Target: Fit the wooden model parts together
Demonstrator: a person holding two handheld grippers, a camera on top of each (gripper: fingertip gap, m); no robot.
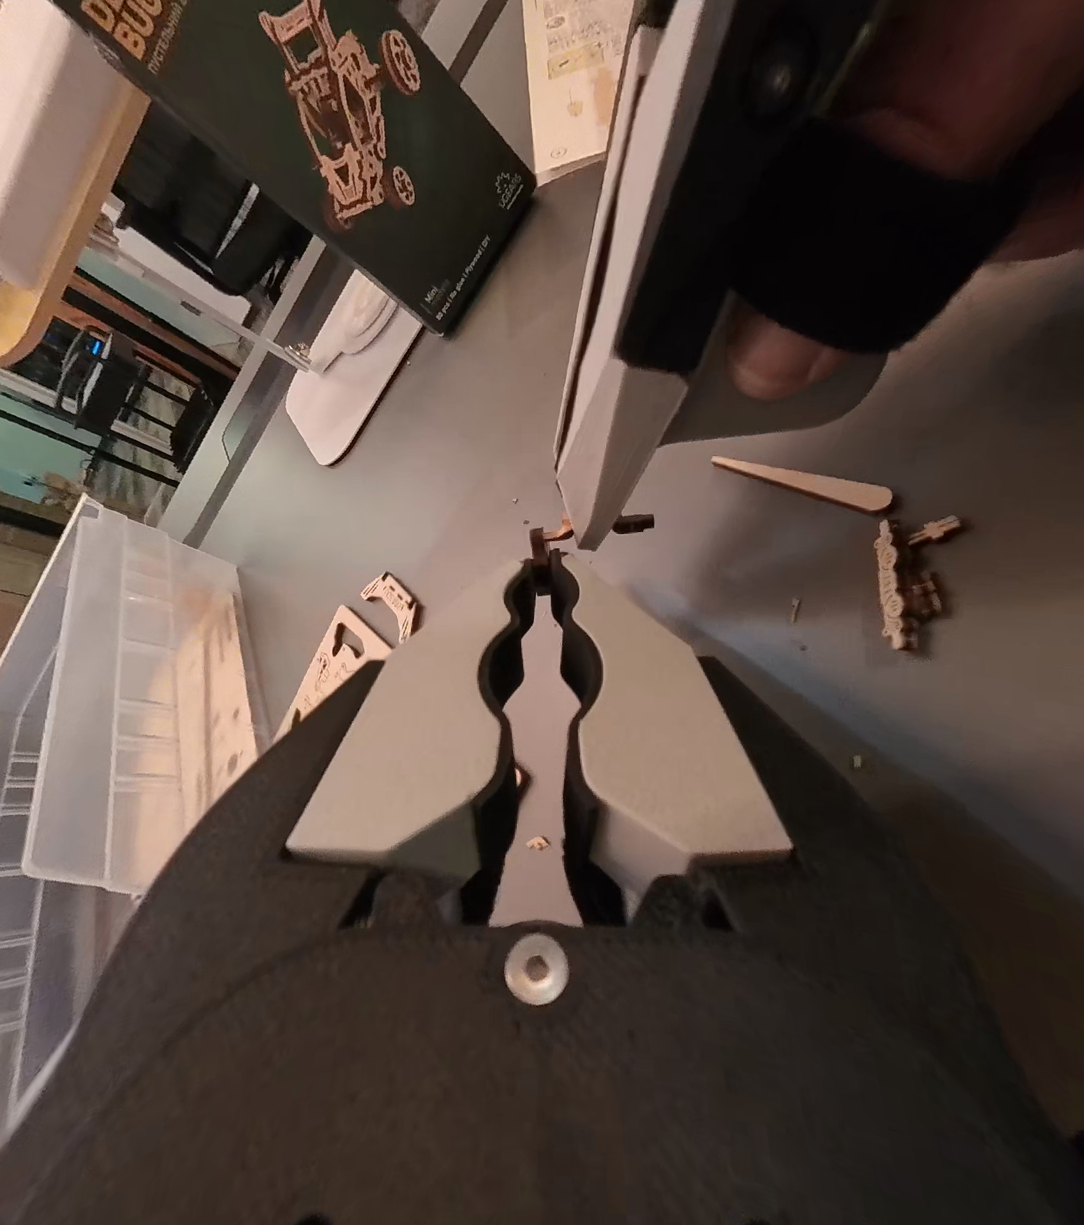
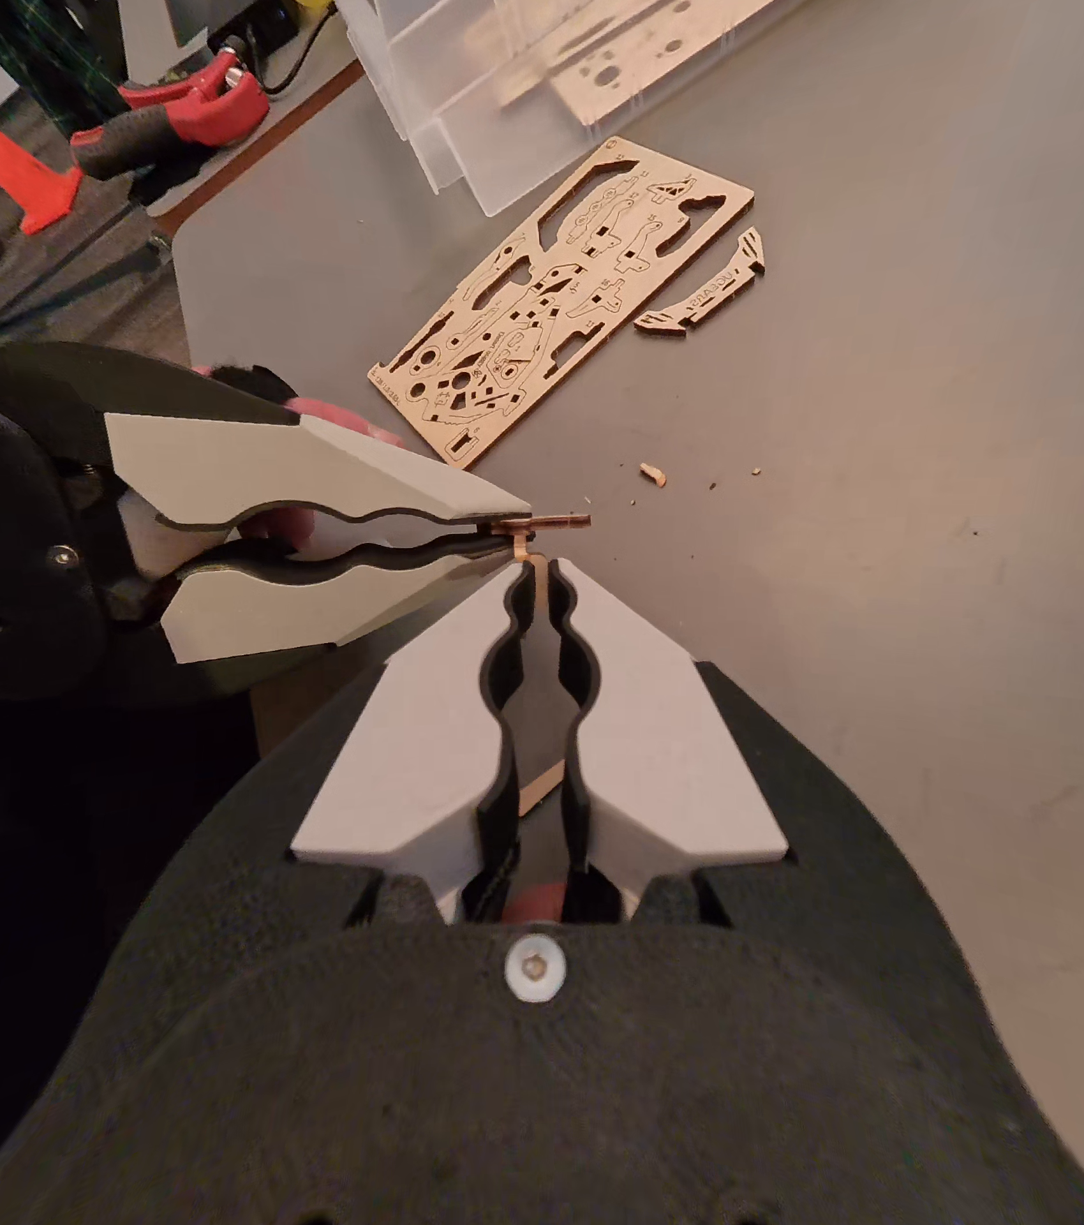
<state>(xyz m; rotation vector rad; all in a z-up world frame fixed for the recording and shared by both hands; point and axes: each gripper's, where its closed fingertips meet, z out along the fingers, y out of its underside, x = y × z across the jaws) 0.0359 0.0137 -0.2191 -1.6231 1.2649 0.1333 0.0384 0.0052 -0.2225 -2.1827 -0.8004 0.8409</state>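
Hobby/lab workbench: grey table point(image 2: 923, 596), clear plastic bins point(image 1: 95, 696), clamp point(image 2: 181, 119).

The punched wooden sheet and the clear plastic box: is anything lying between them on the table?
No. In the right wrist view the wooden sheet lies just short of the clear plastic box, and the strip of grey table between them is bare.

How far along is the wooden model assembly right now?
Done: parts punched from the plywood sheet; a small sub-assembly lies aside. In hand: left tool and right tool each pinch a small wooden piece, tips meeting. Left: seating this joint, plus the loose curved part.
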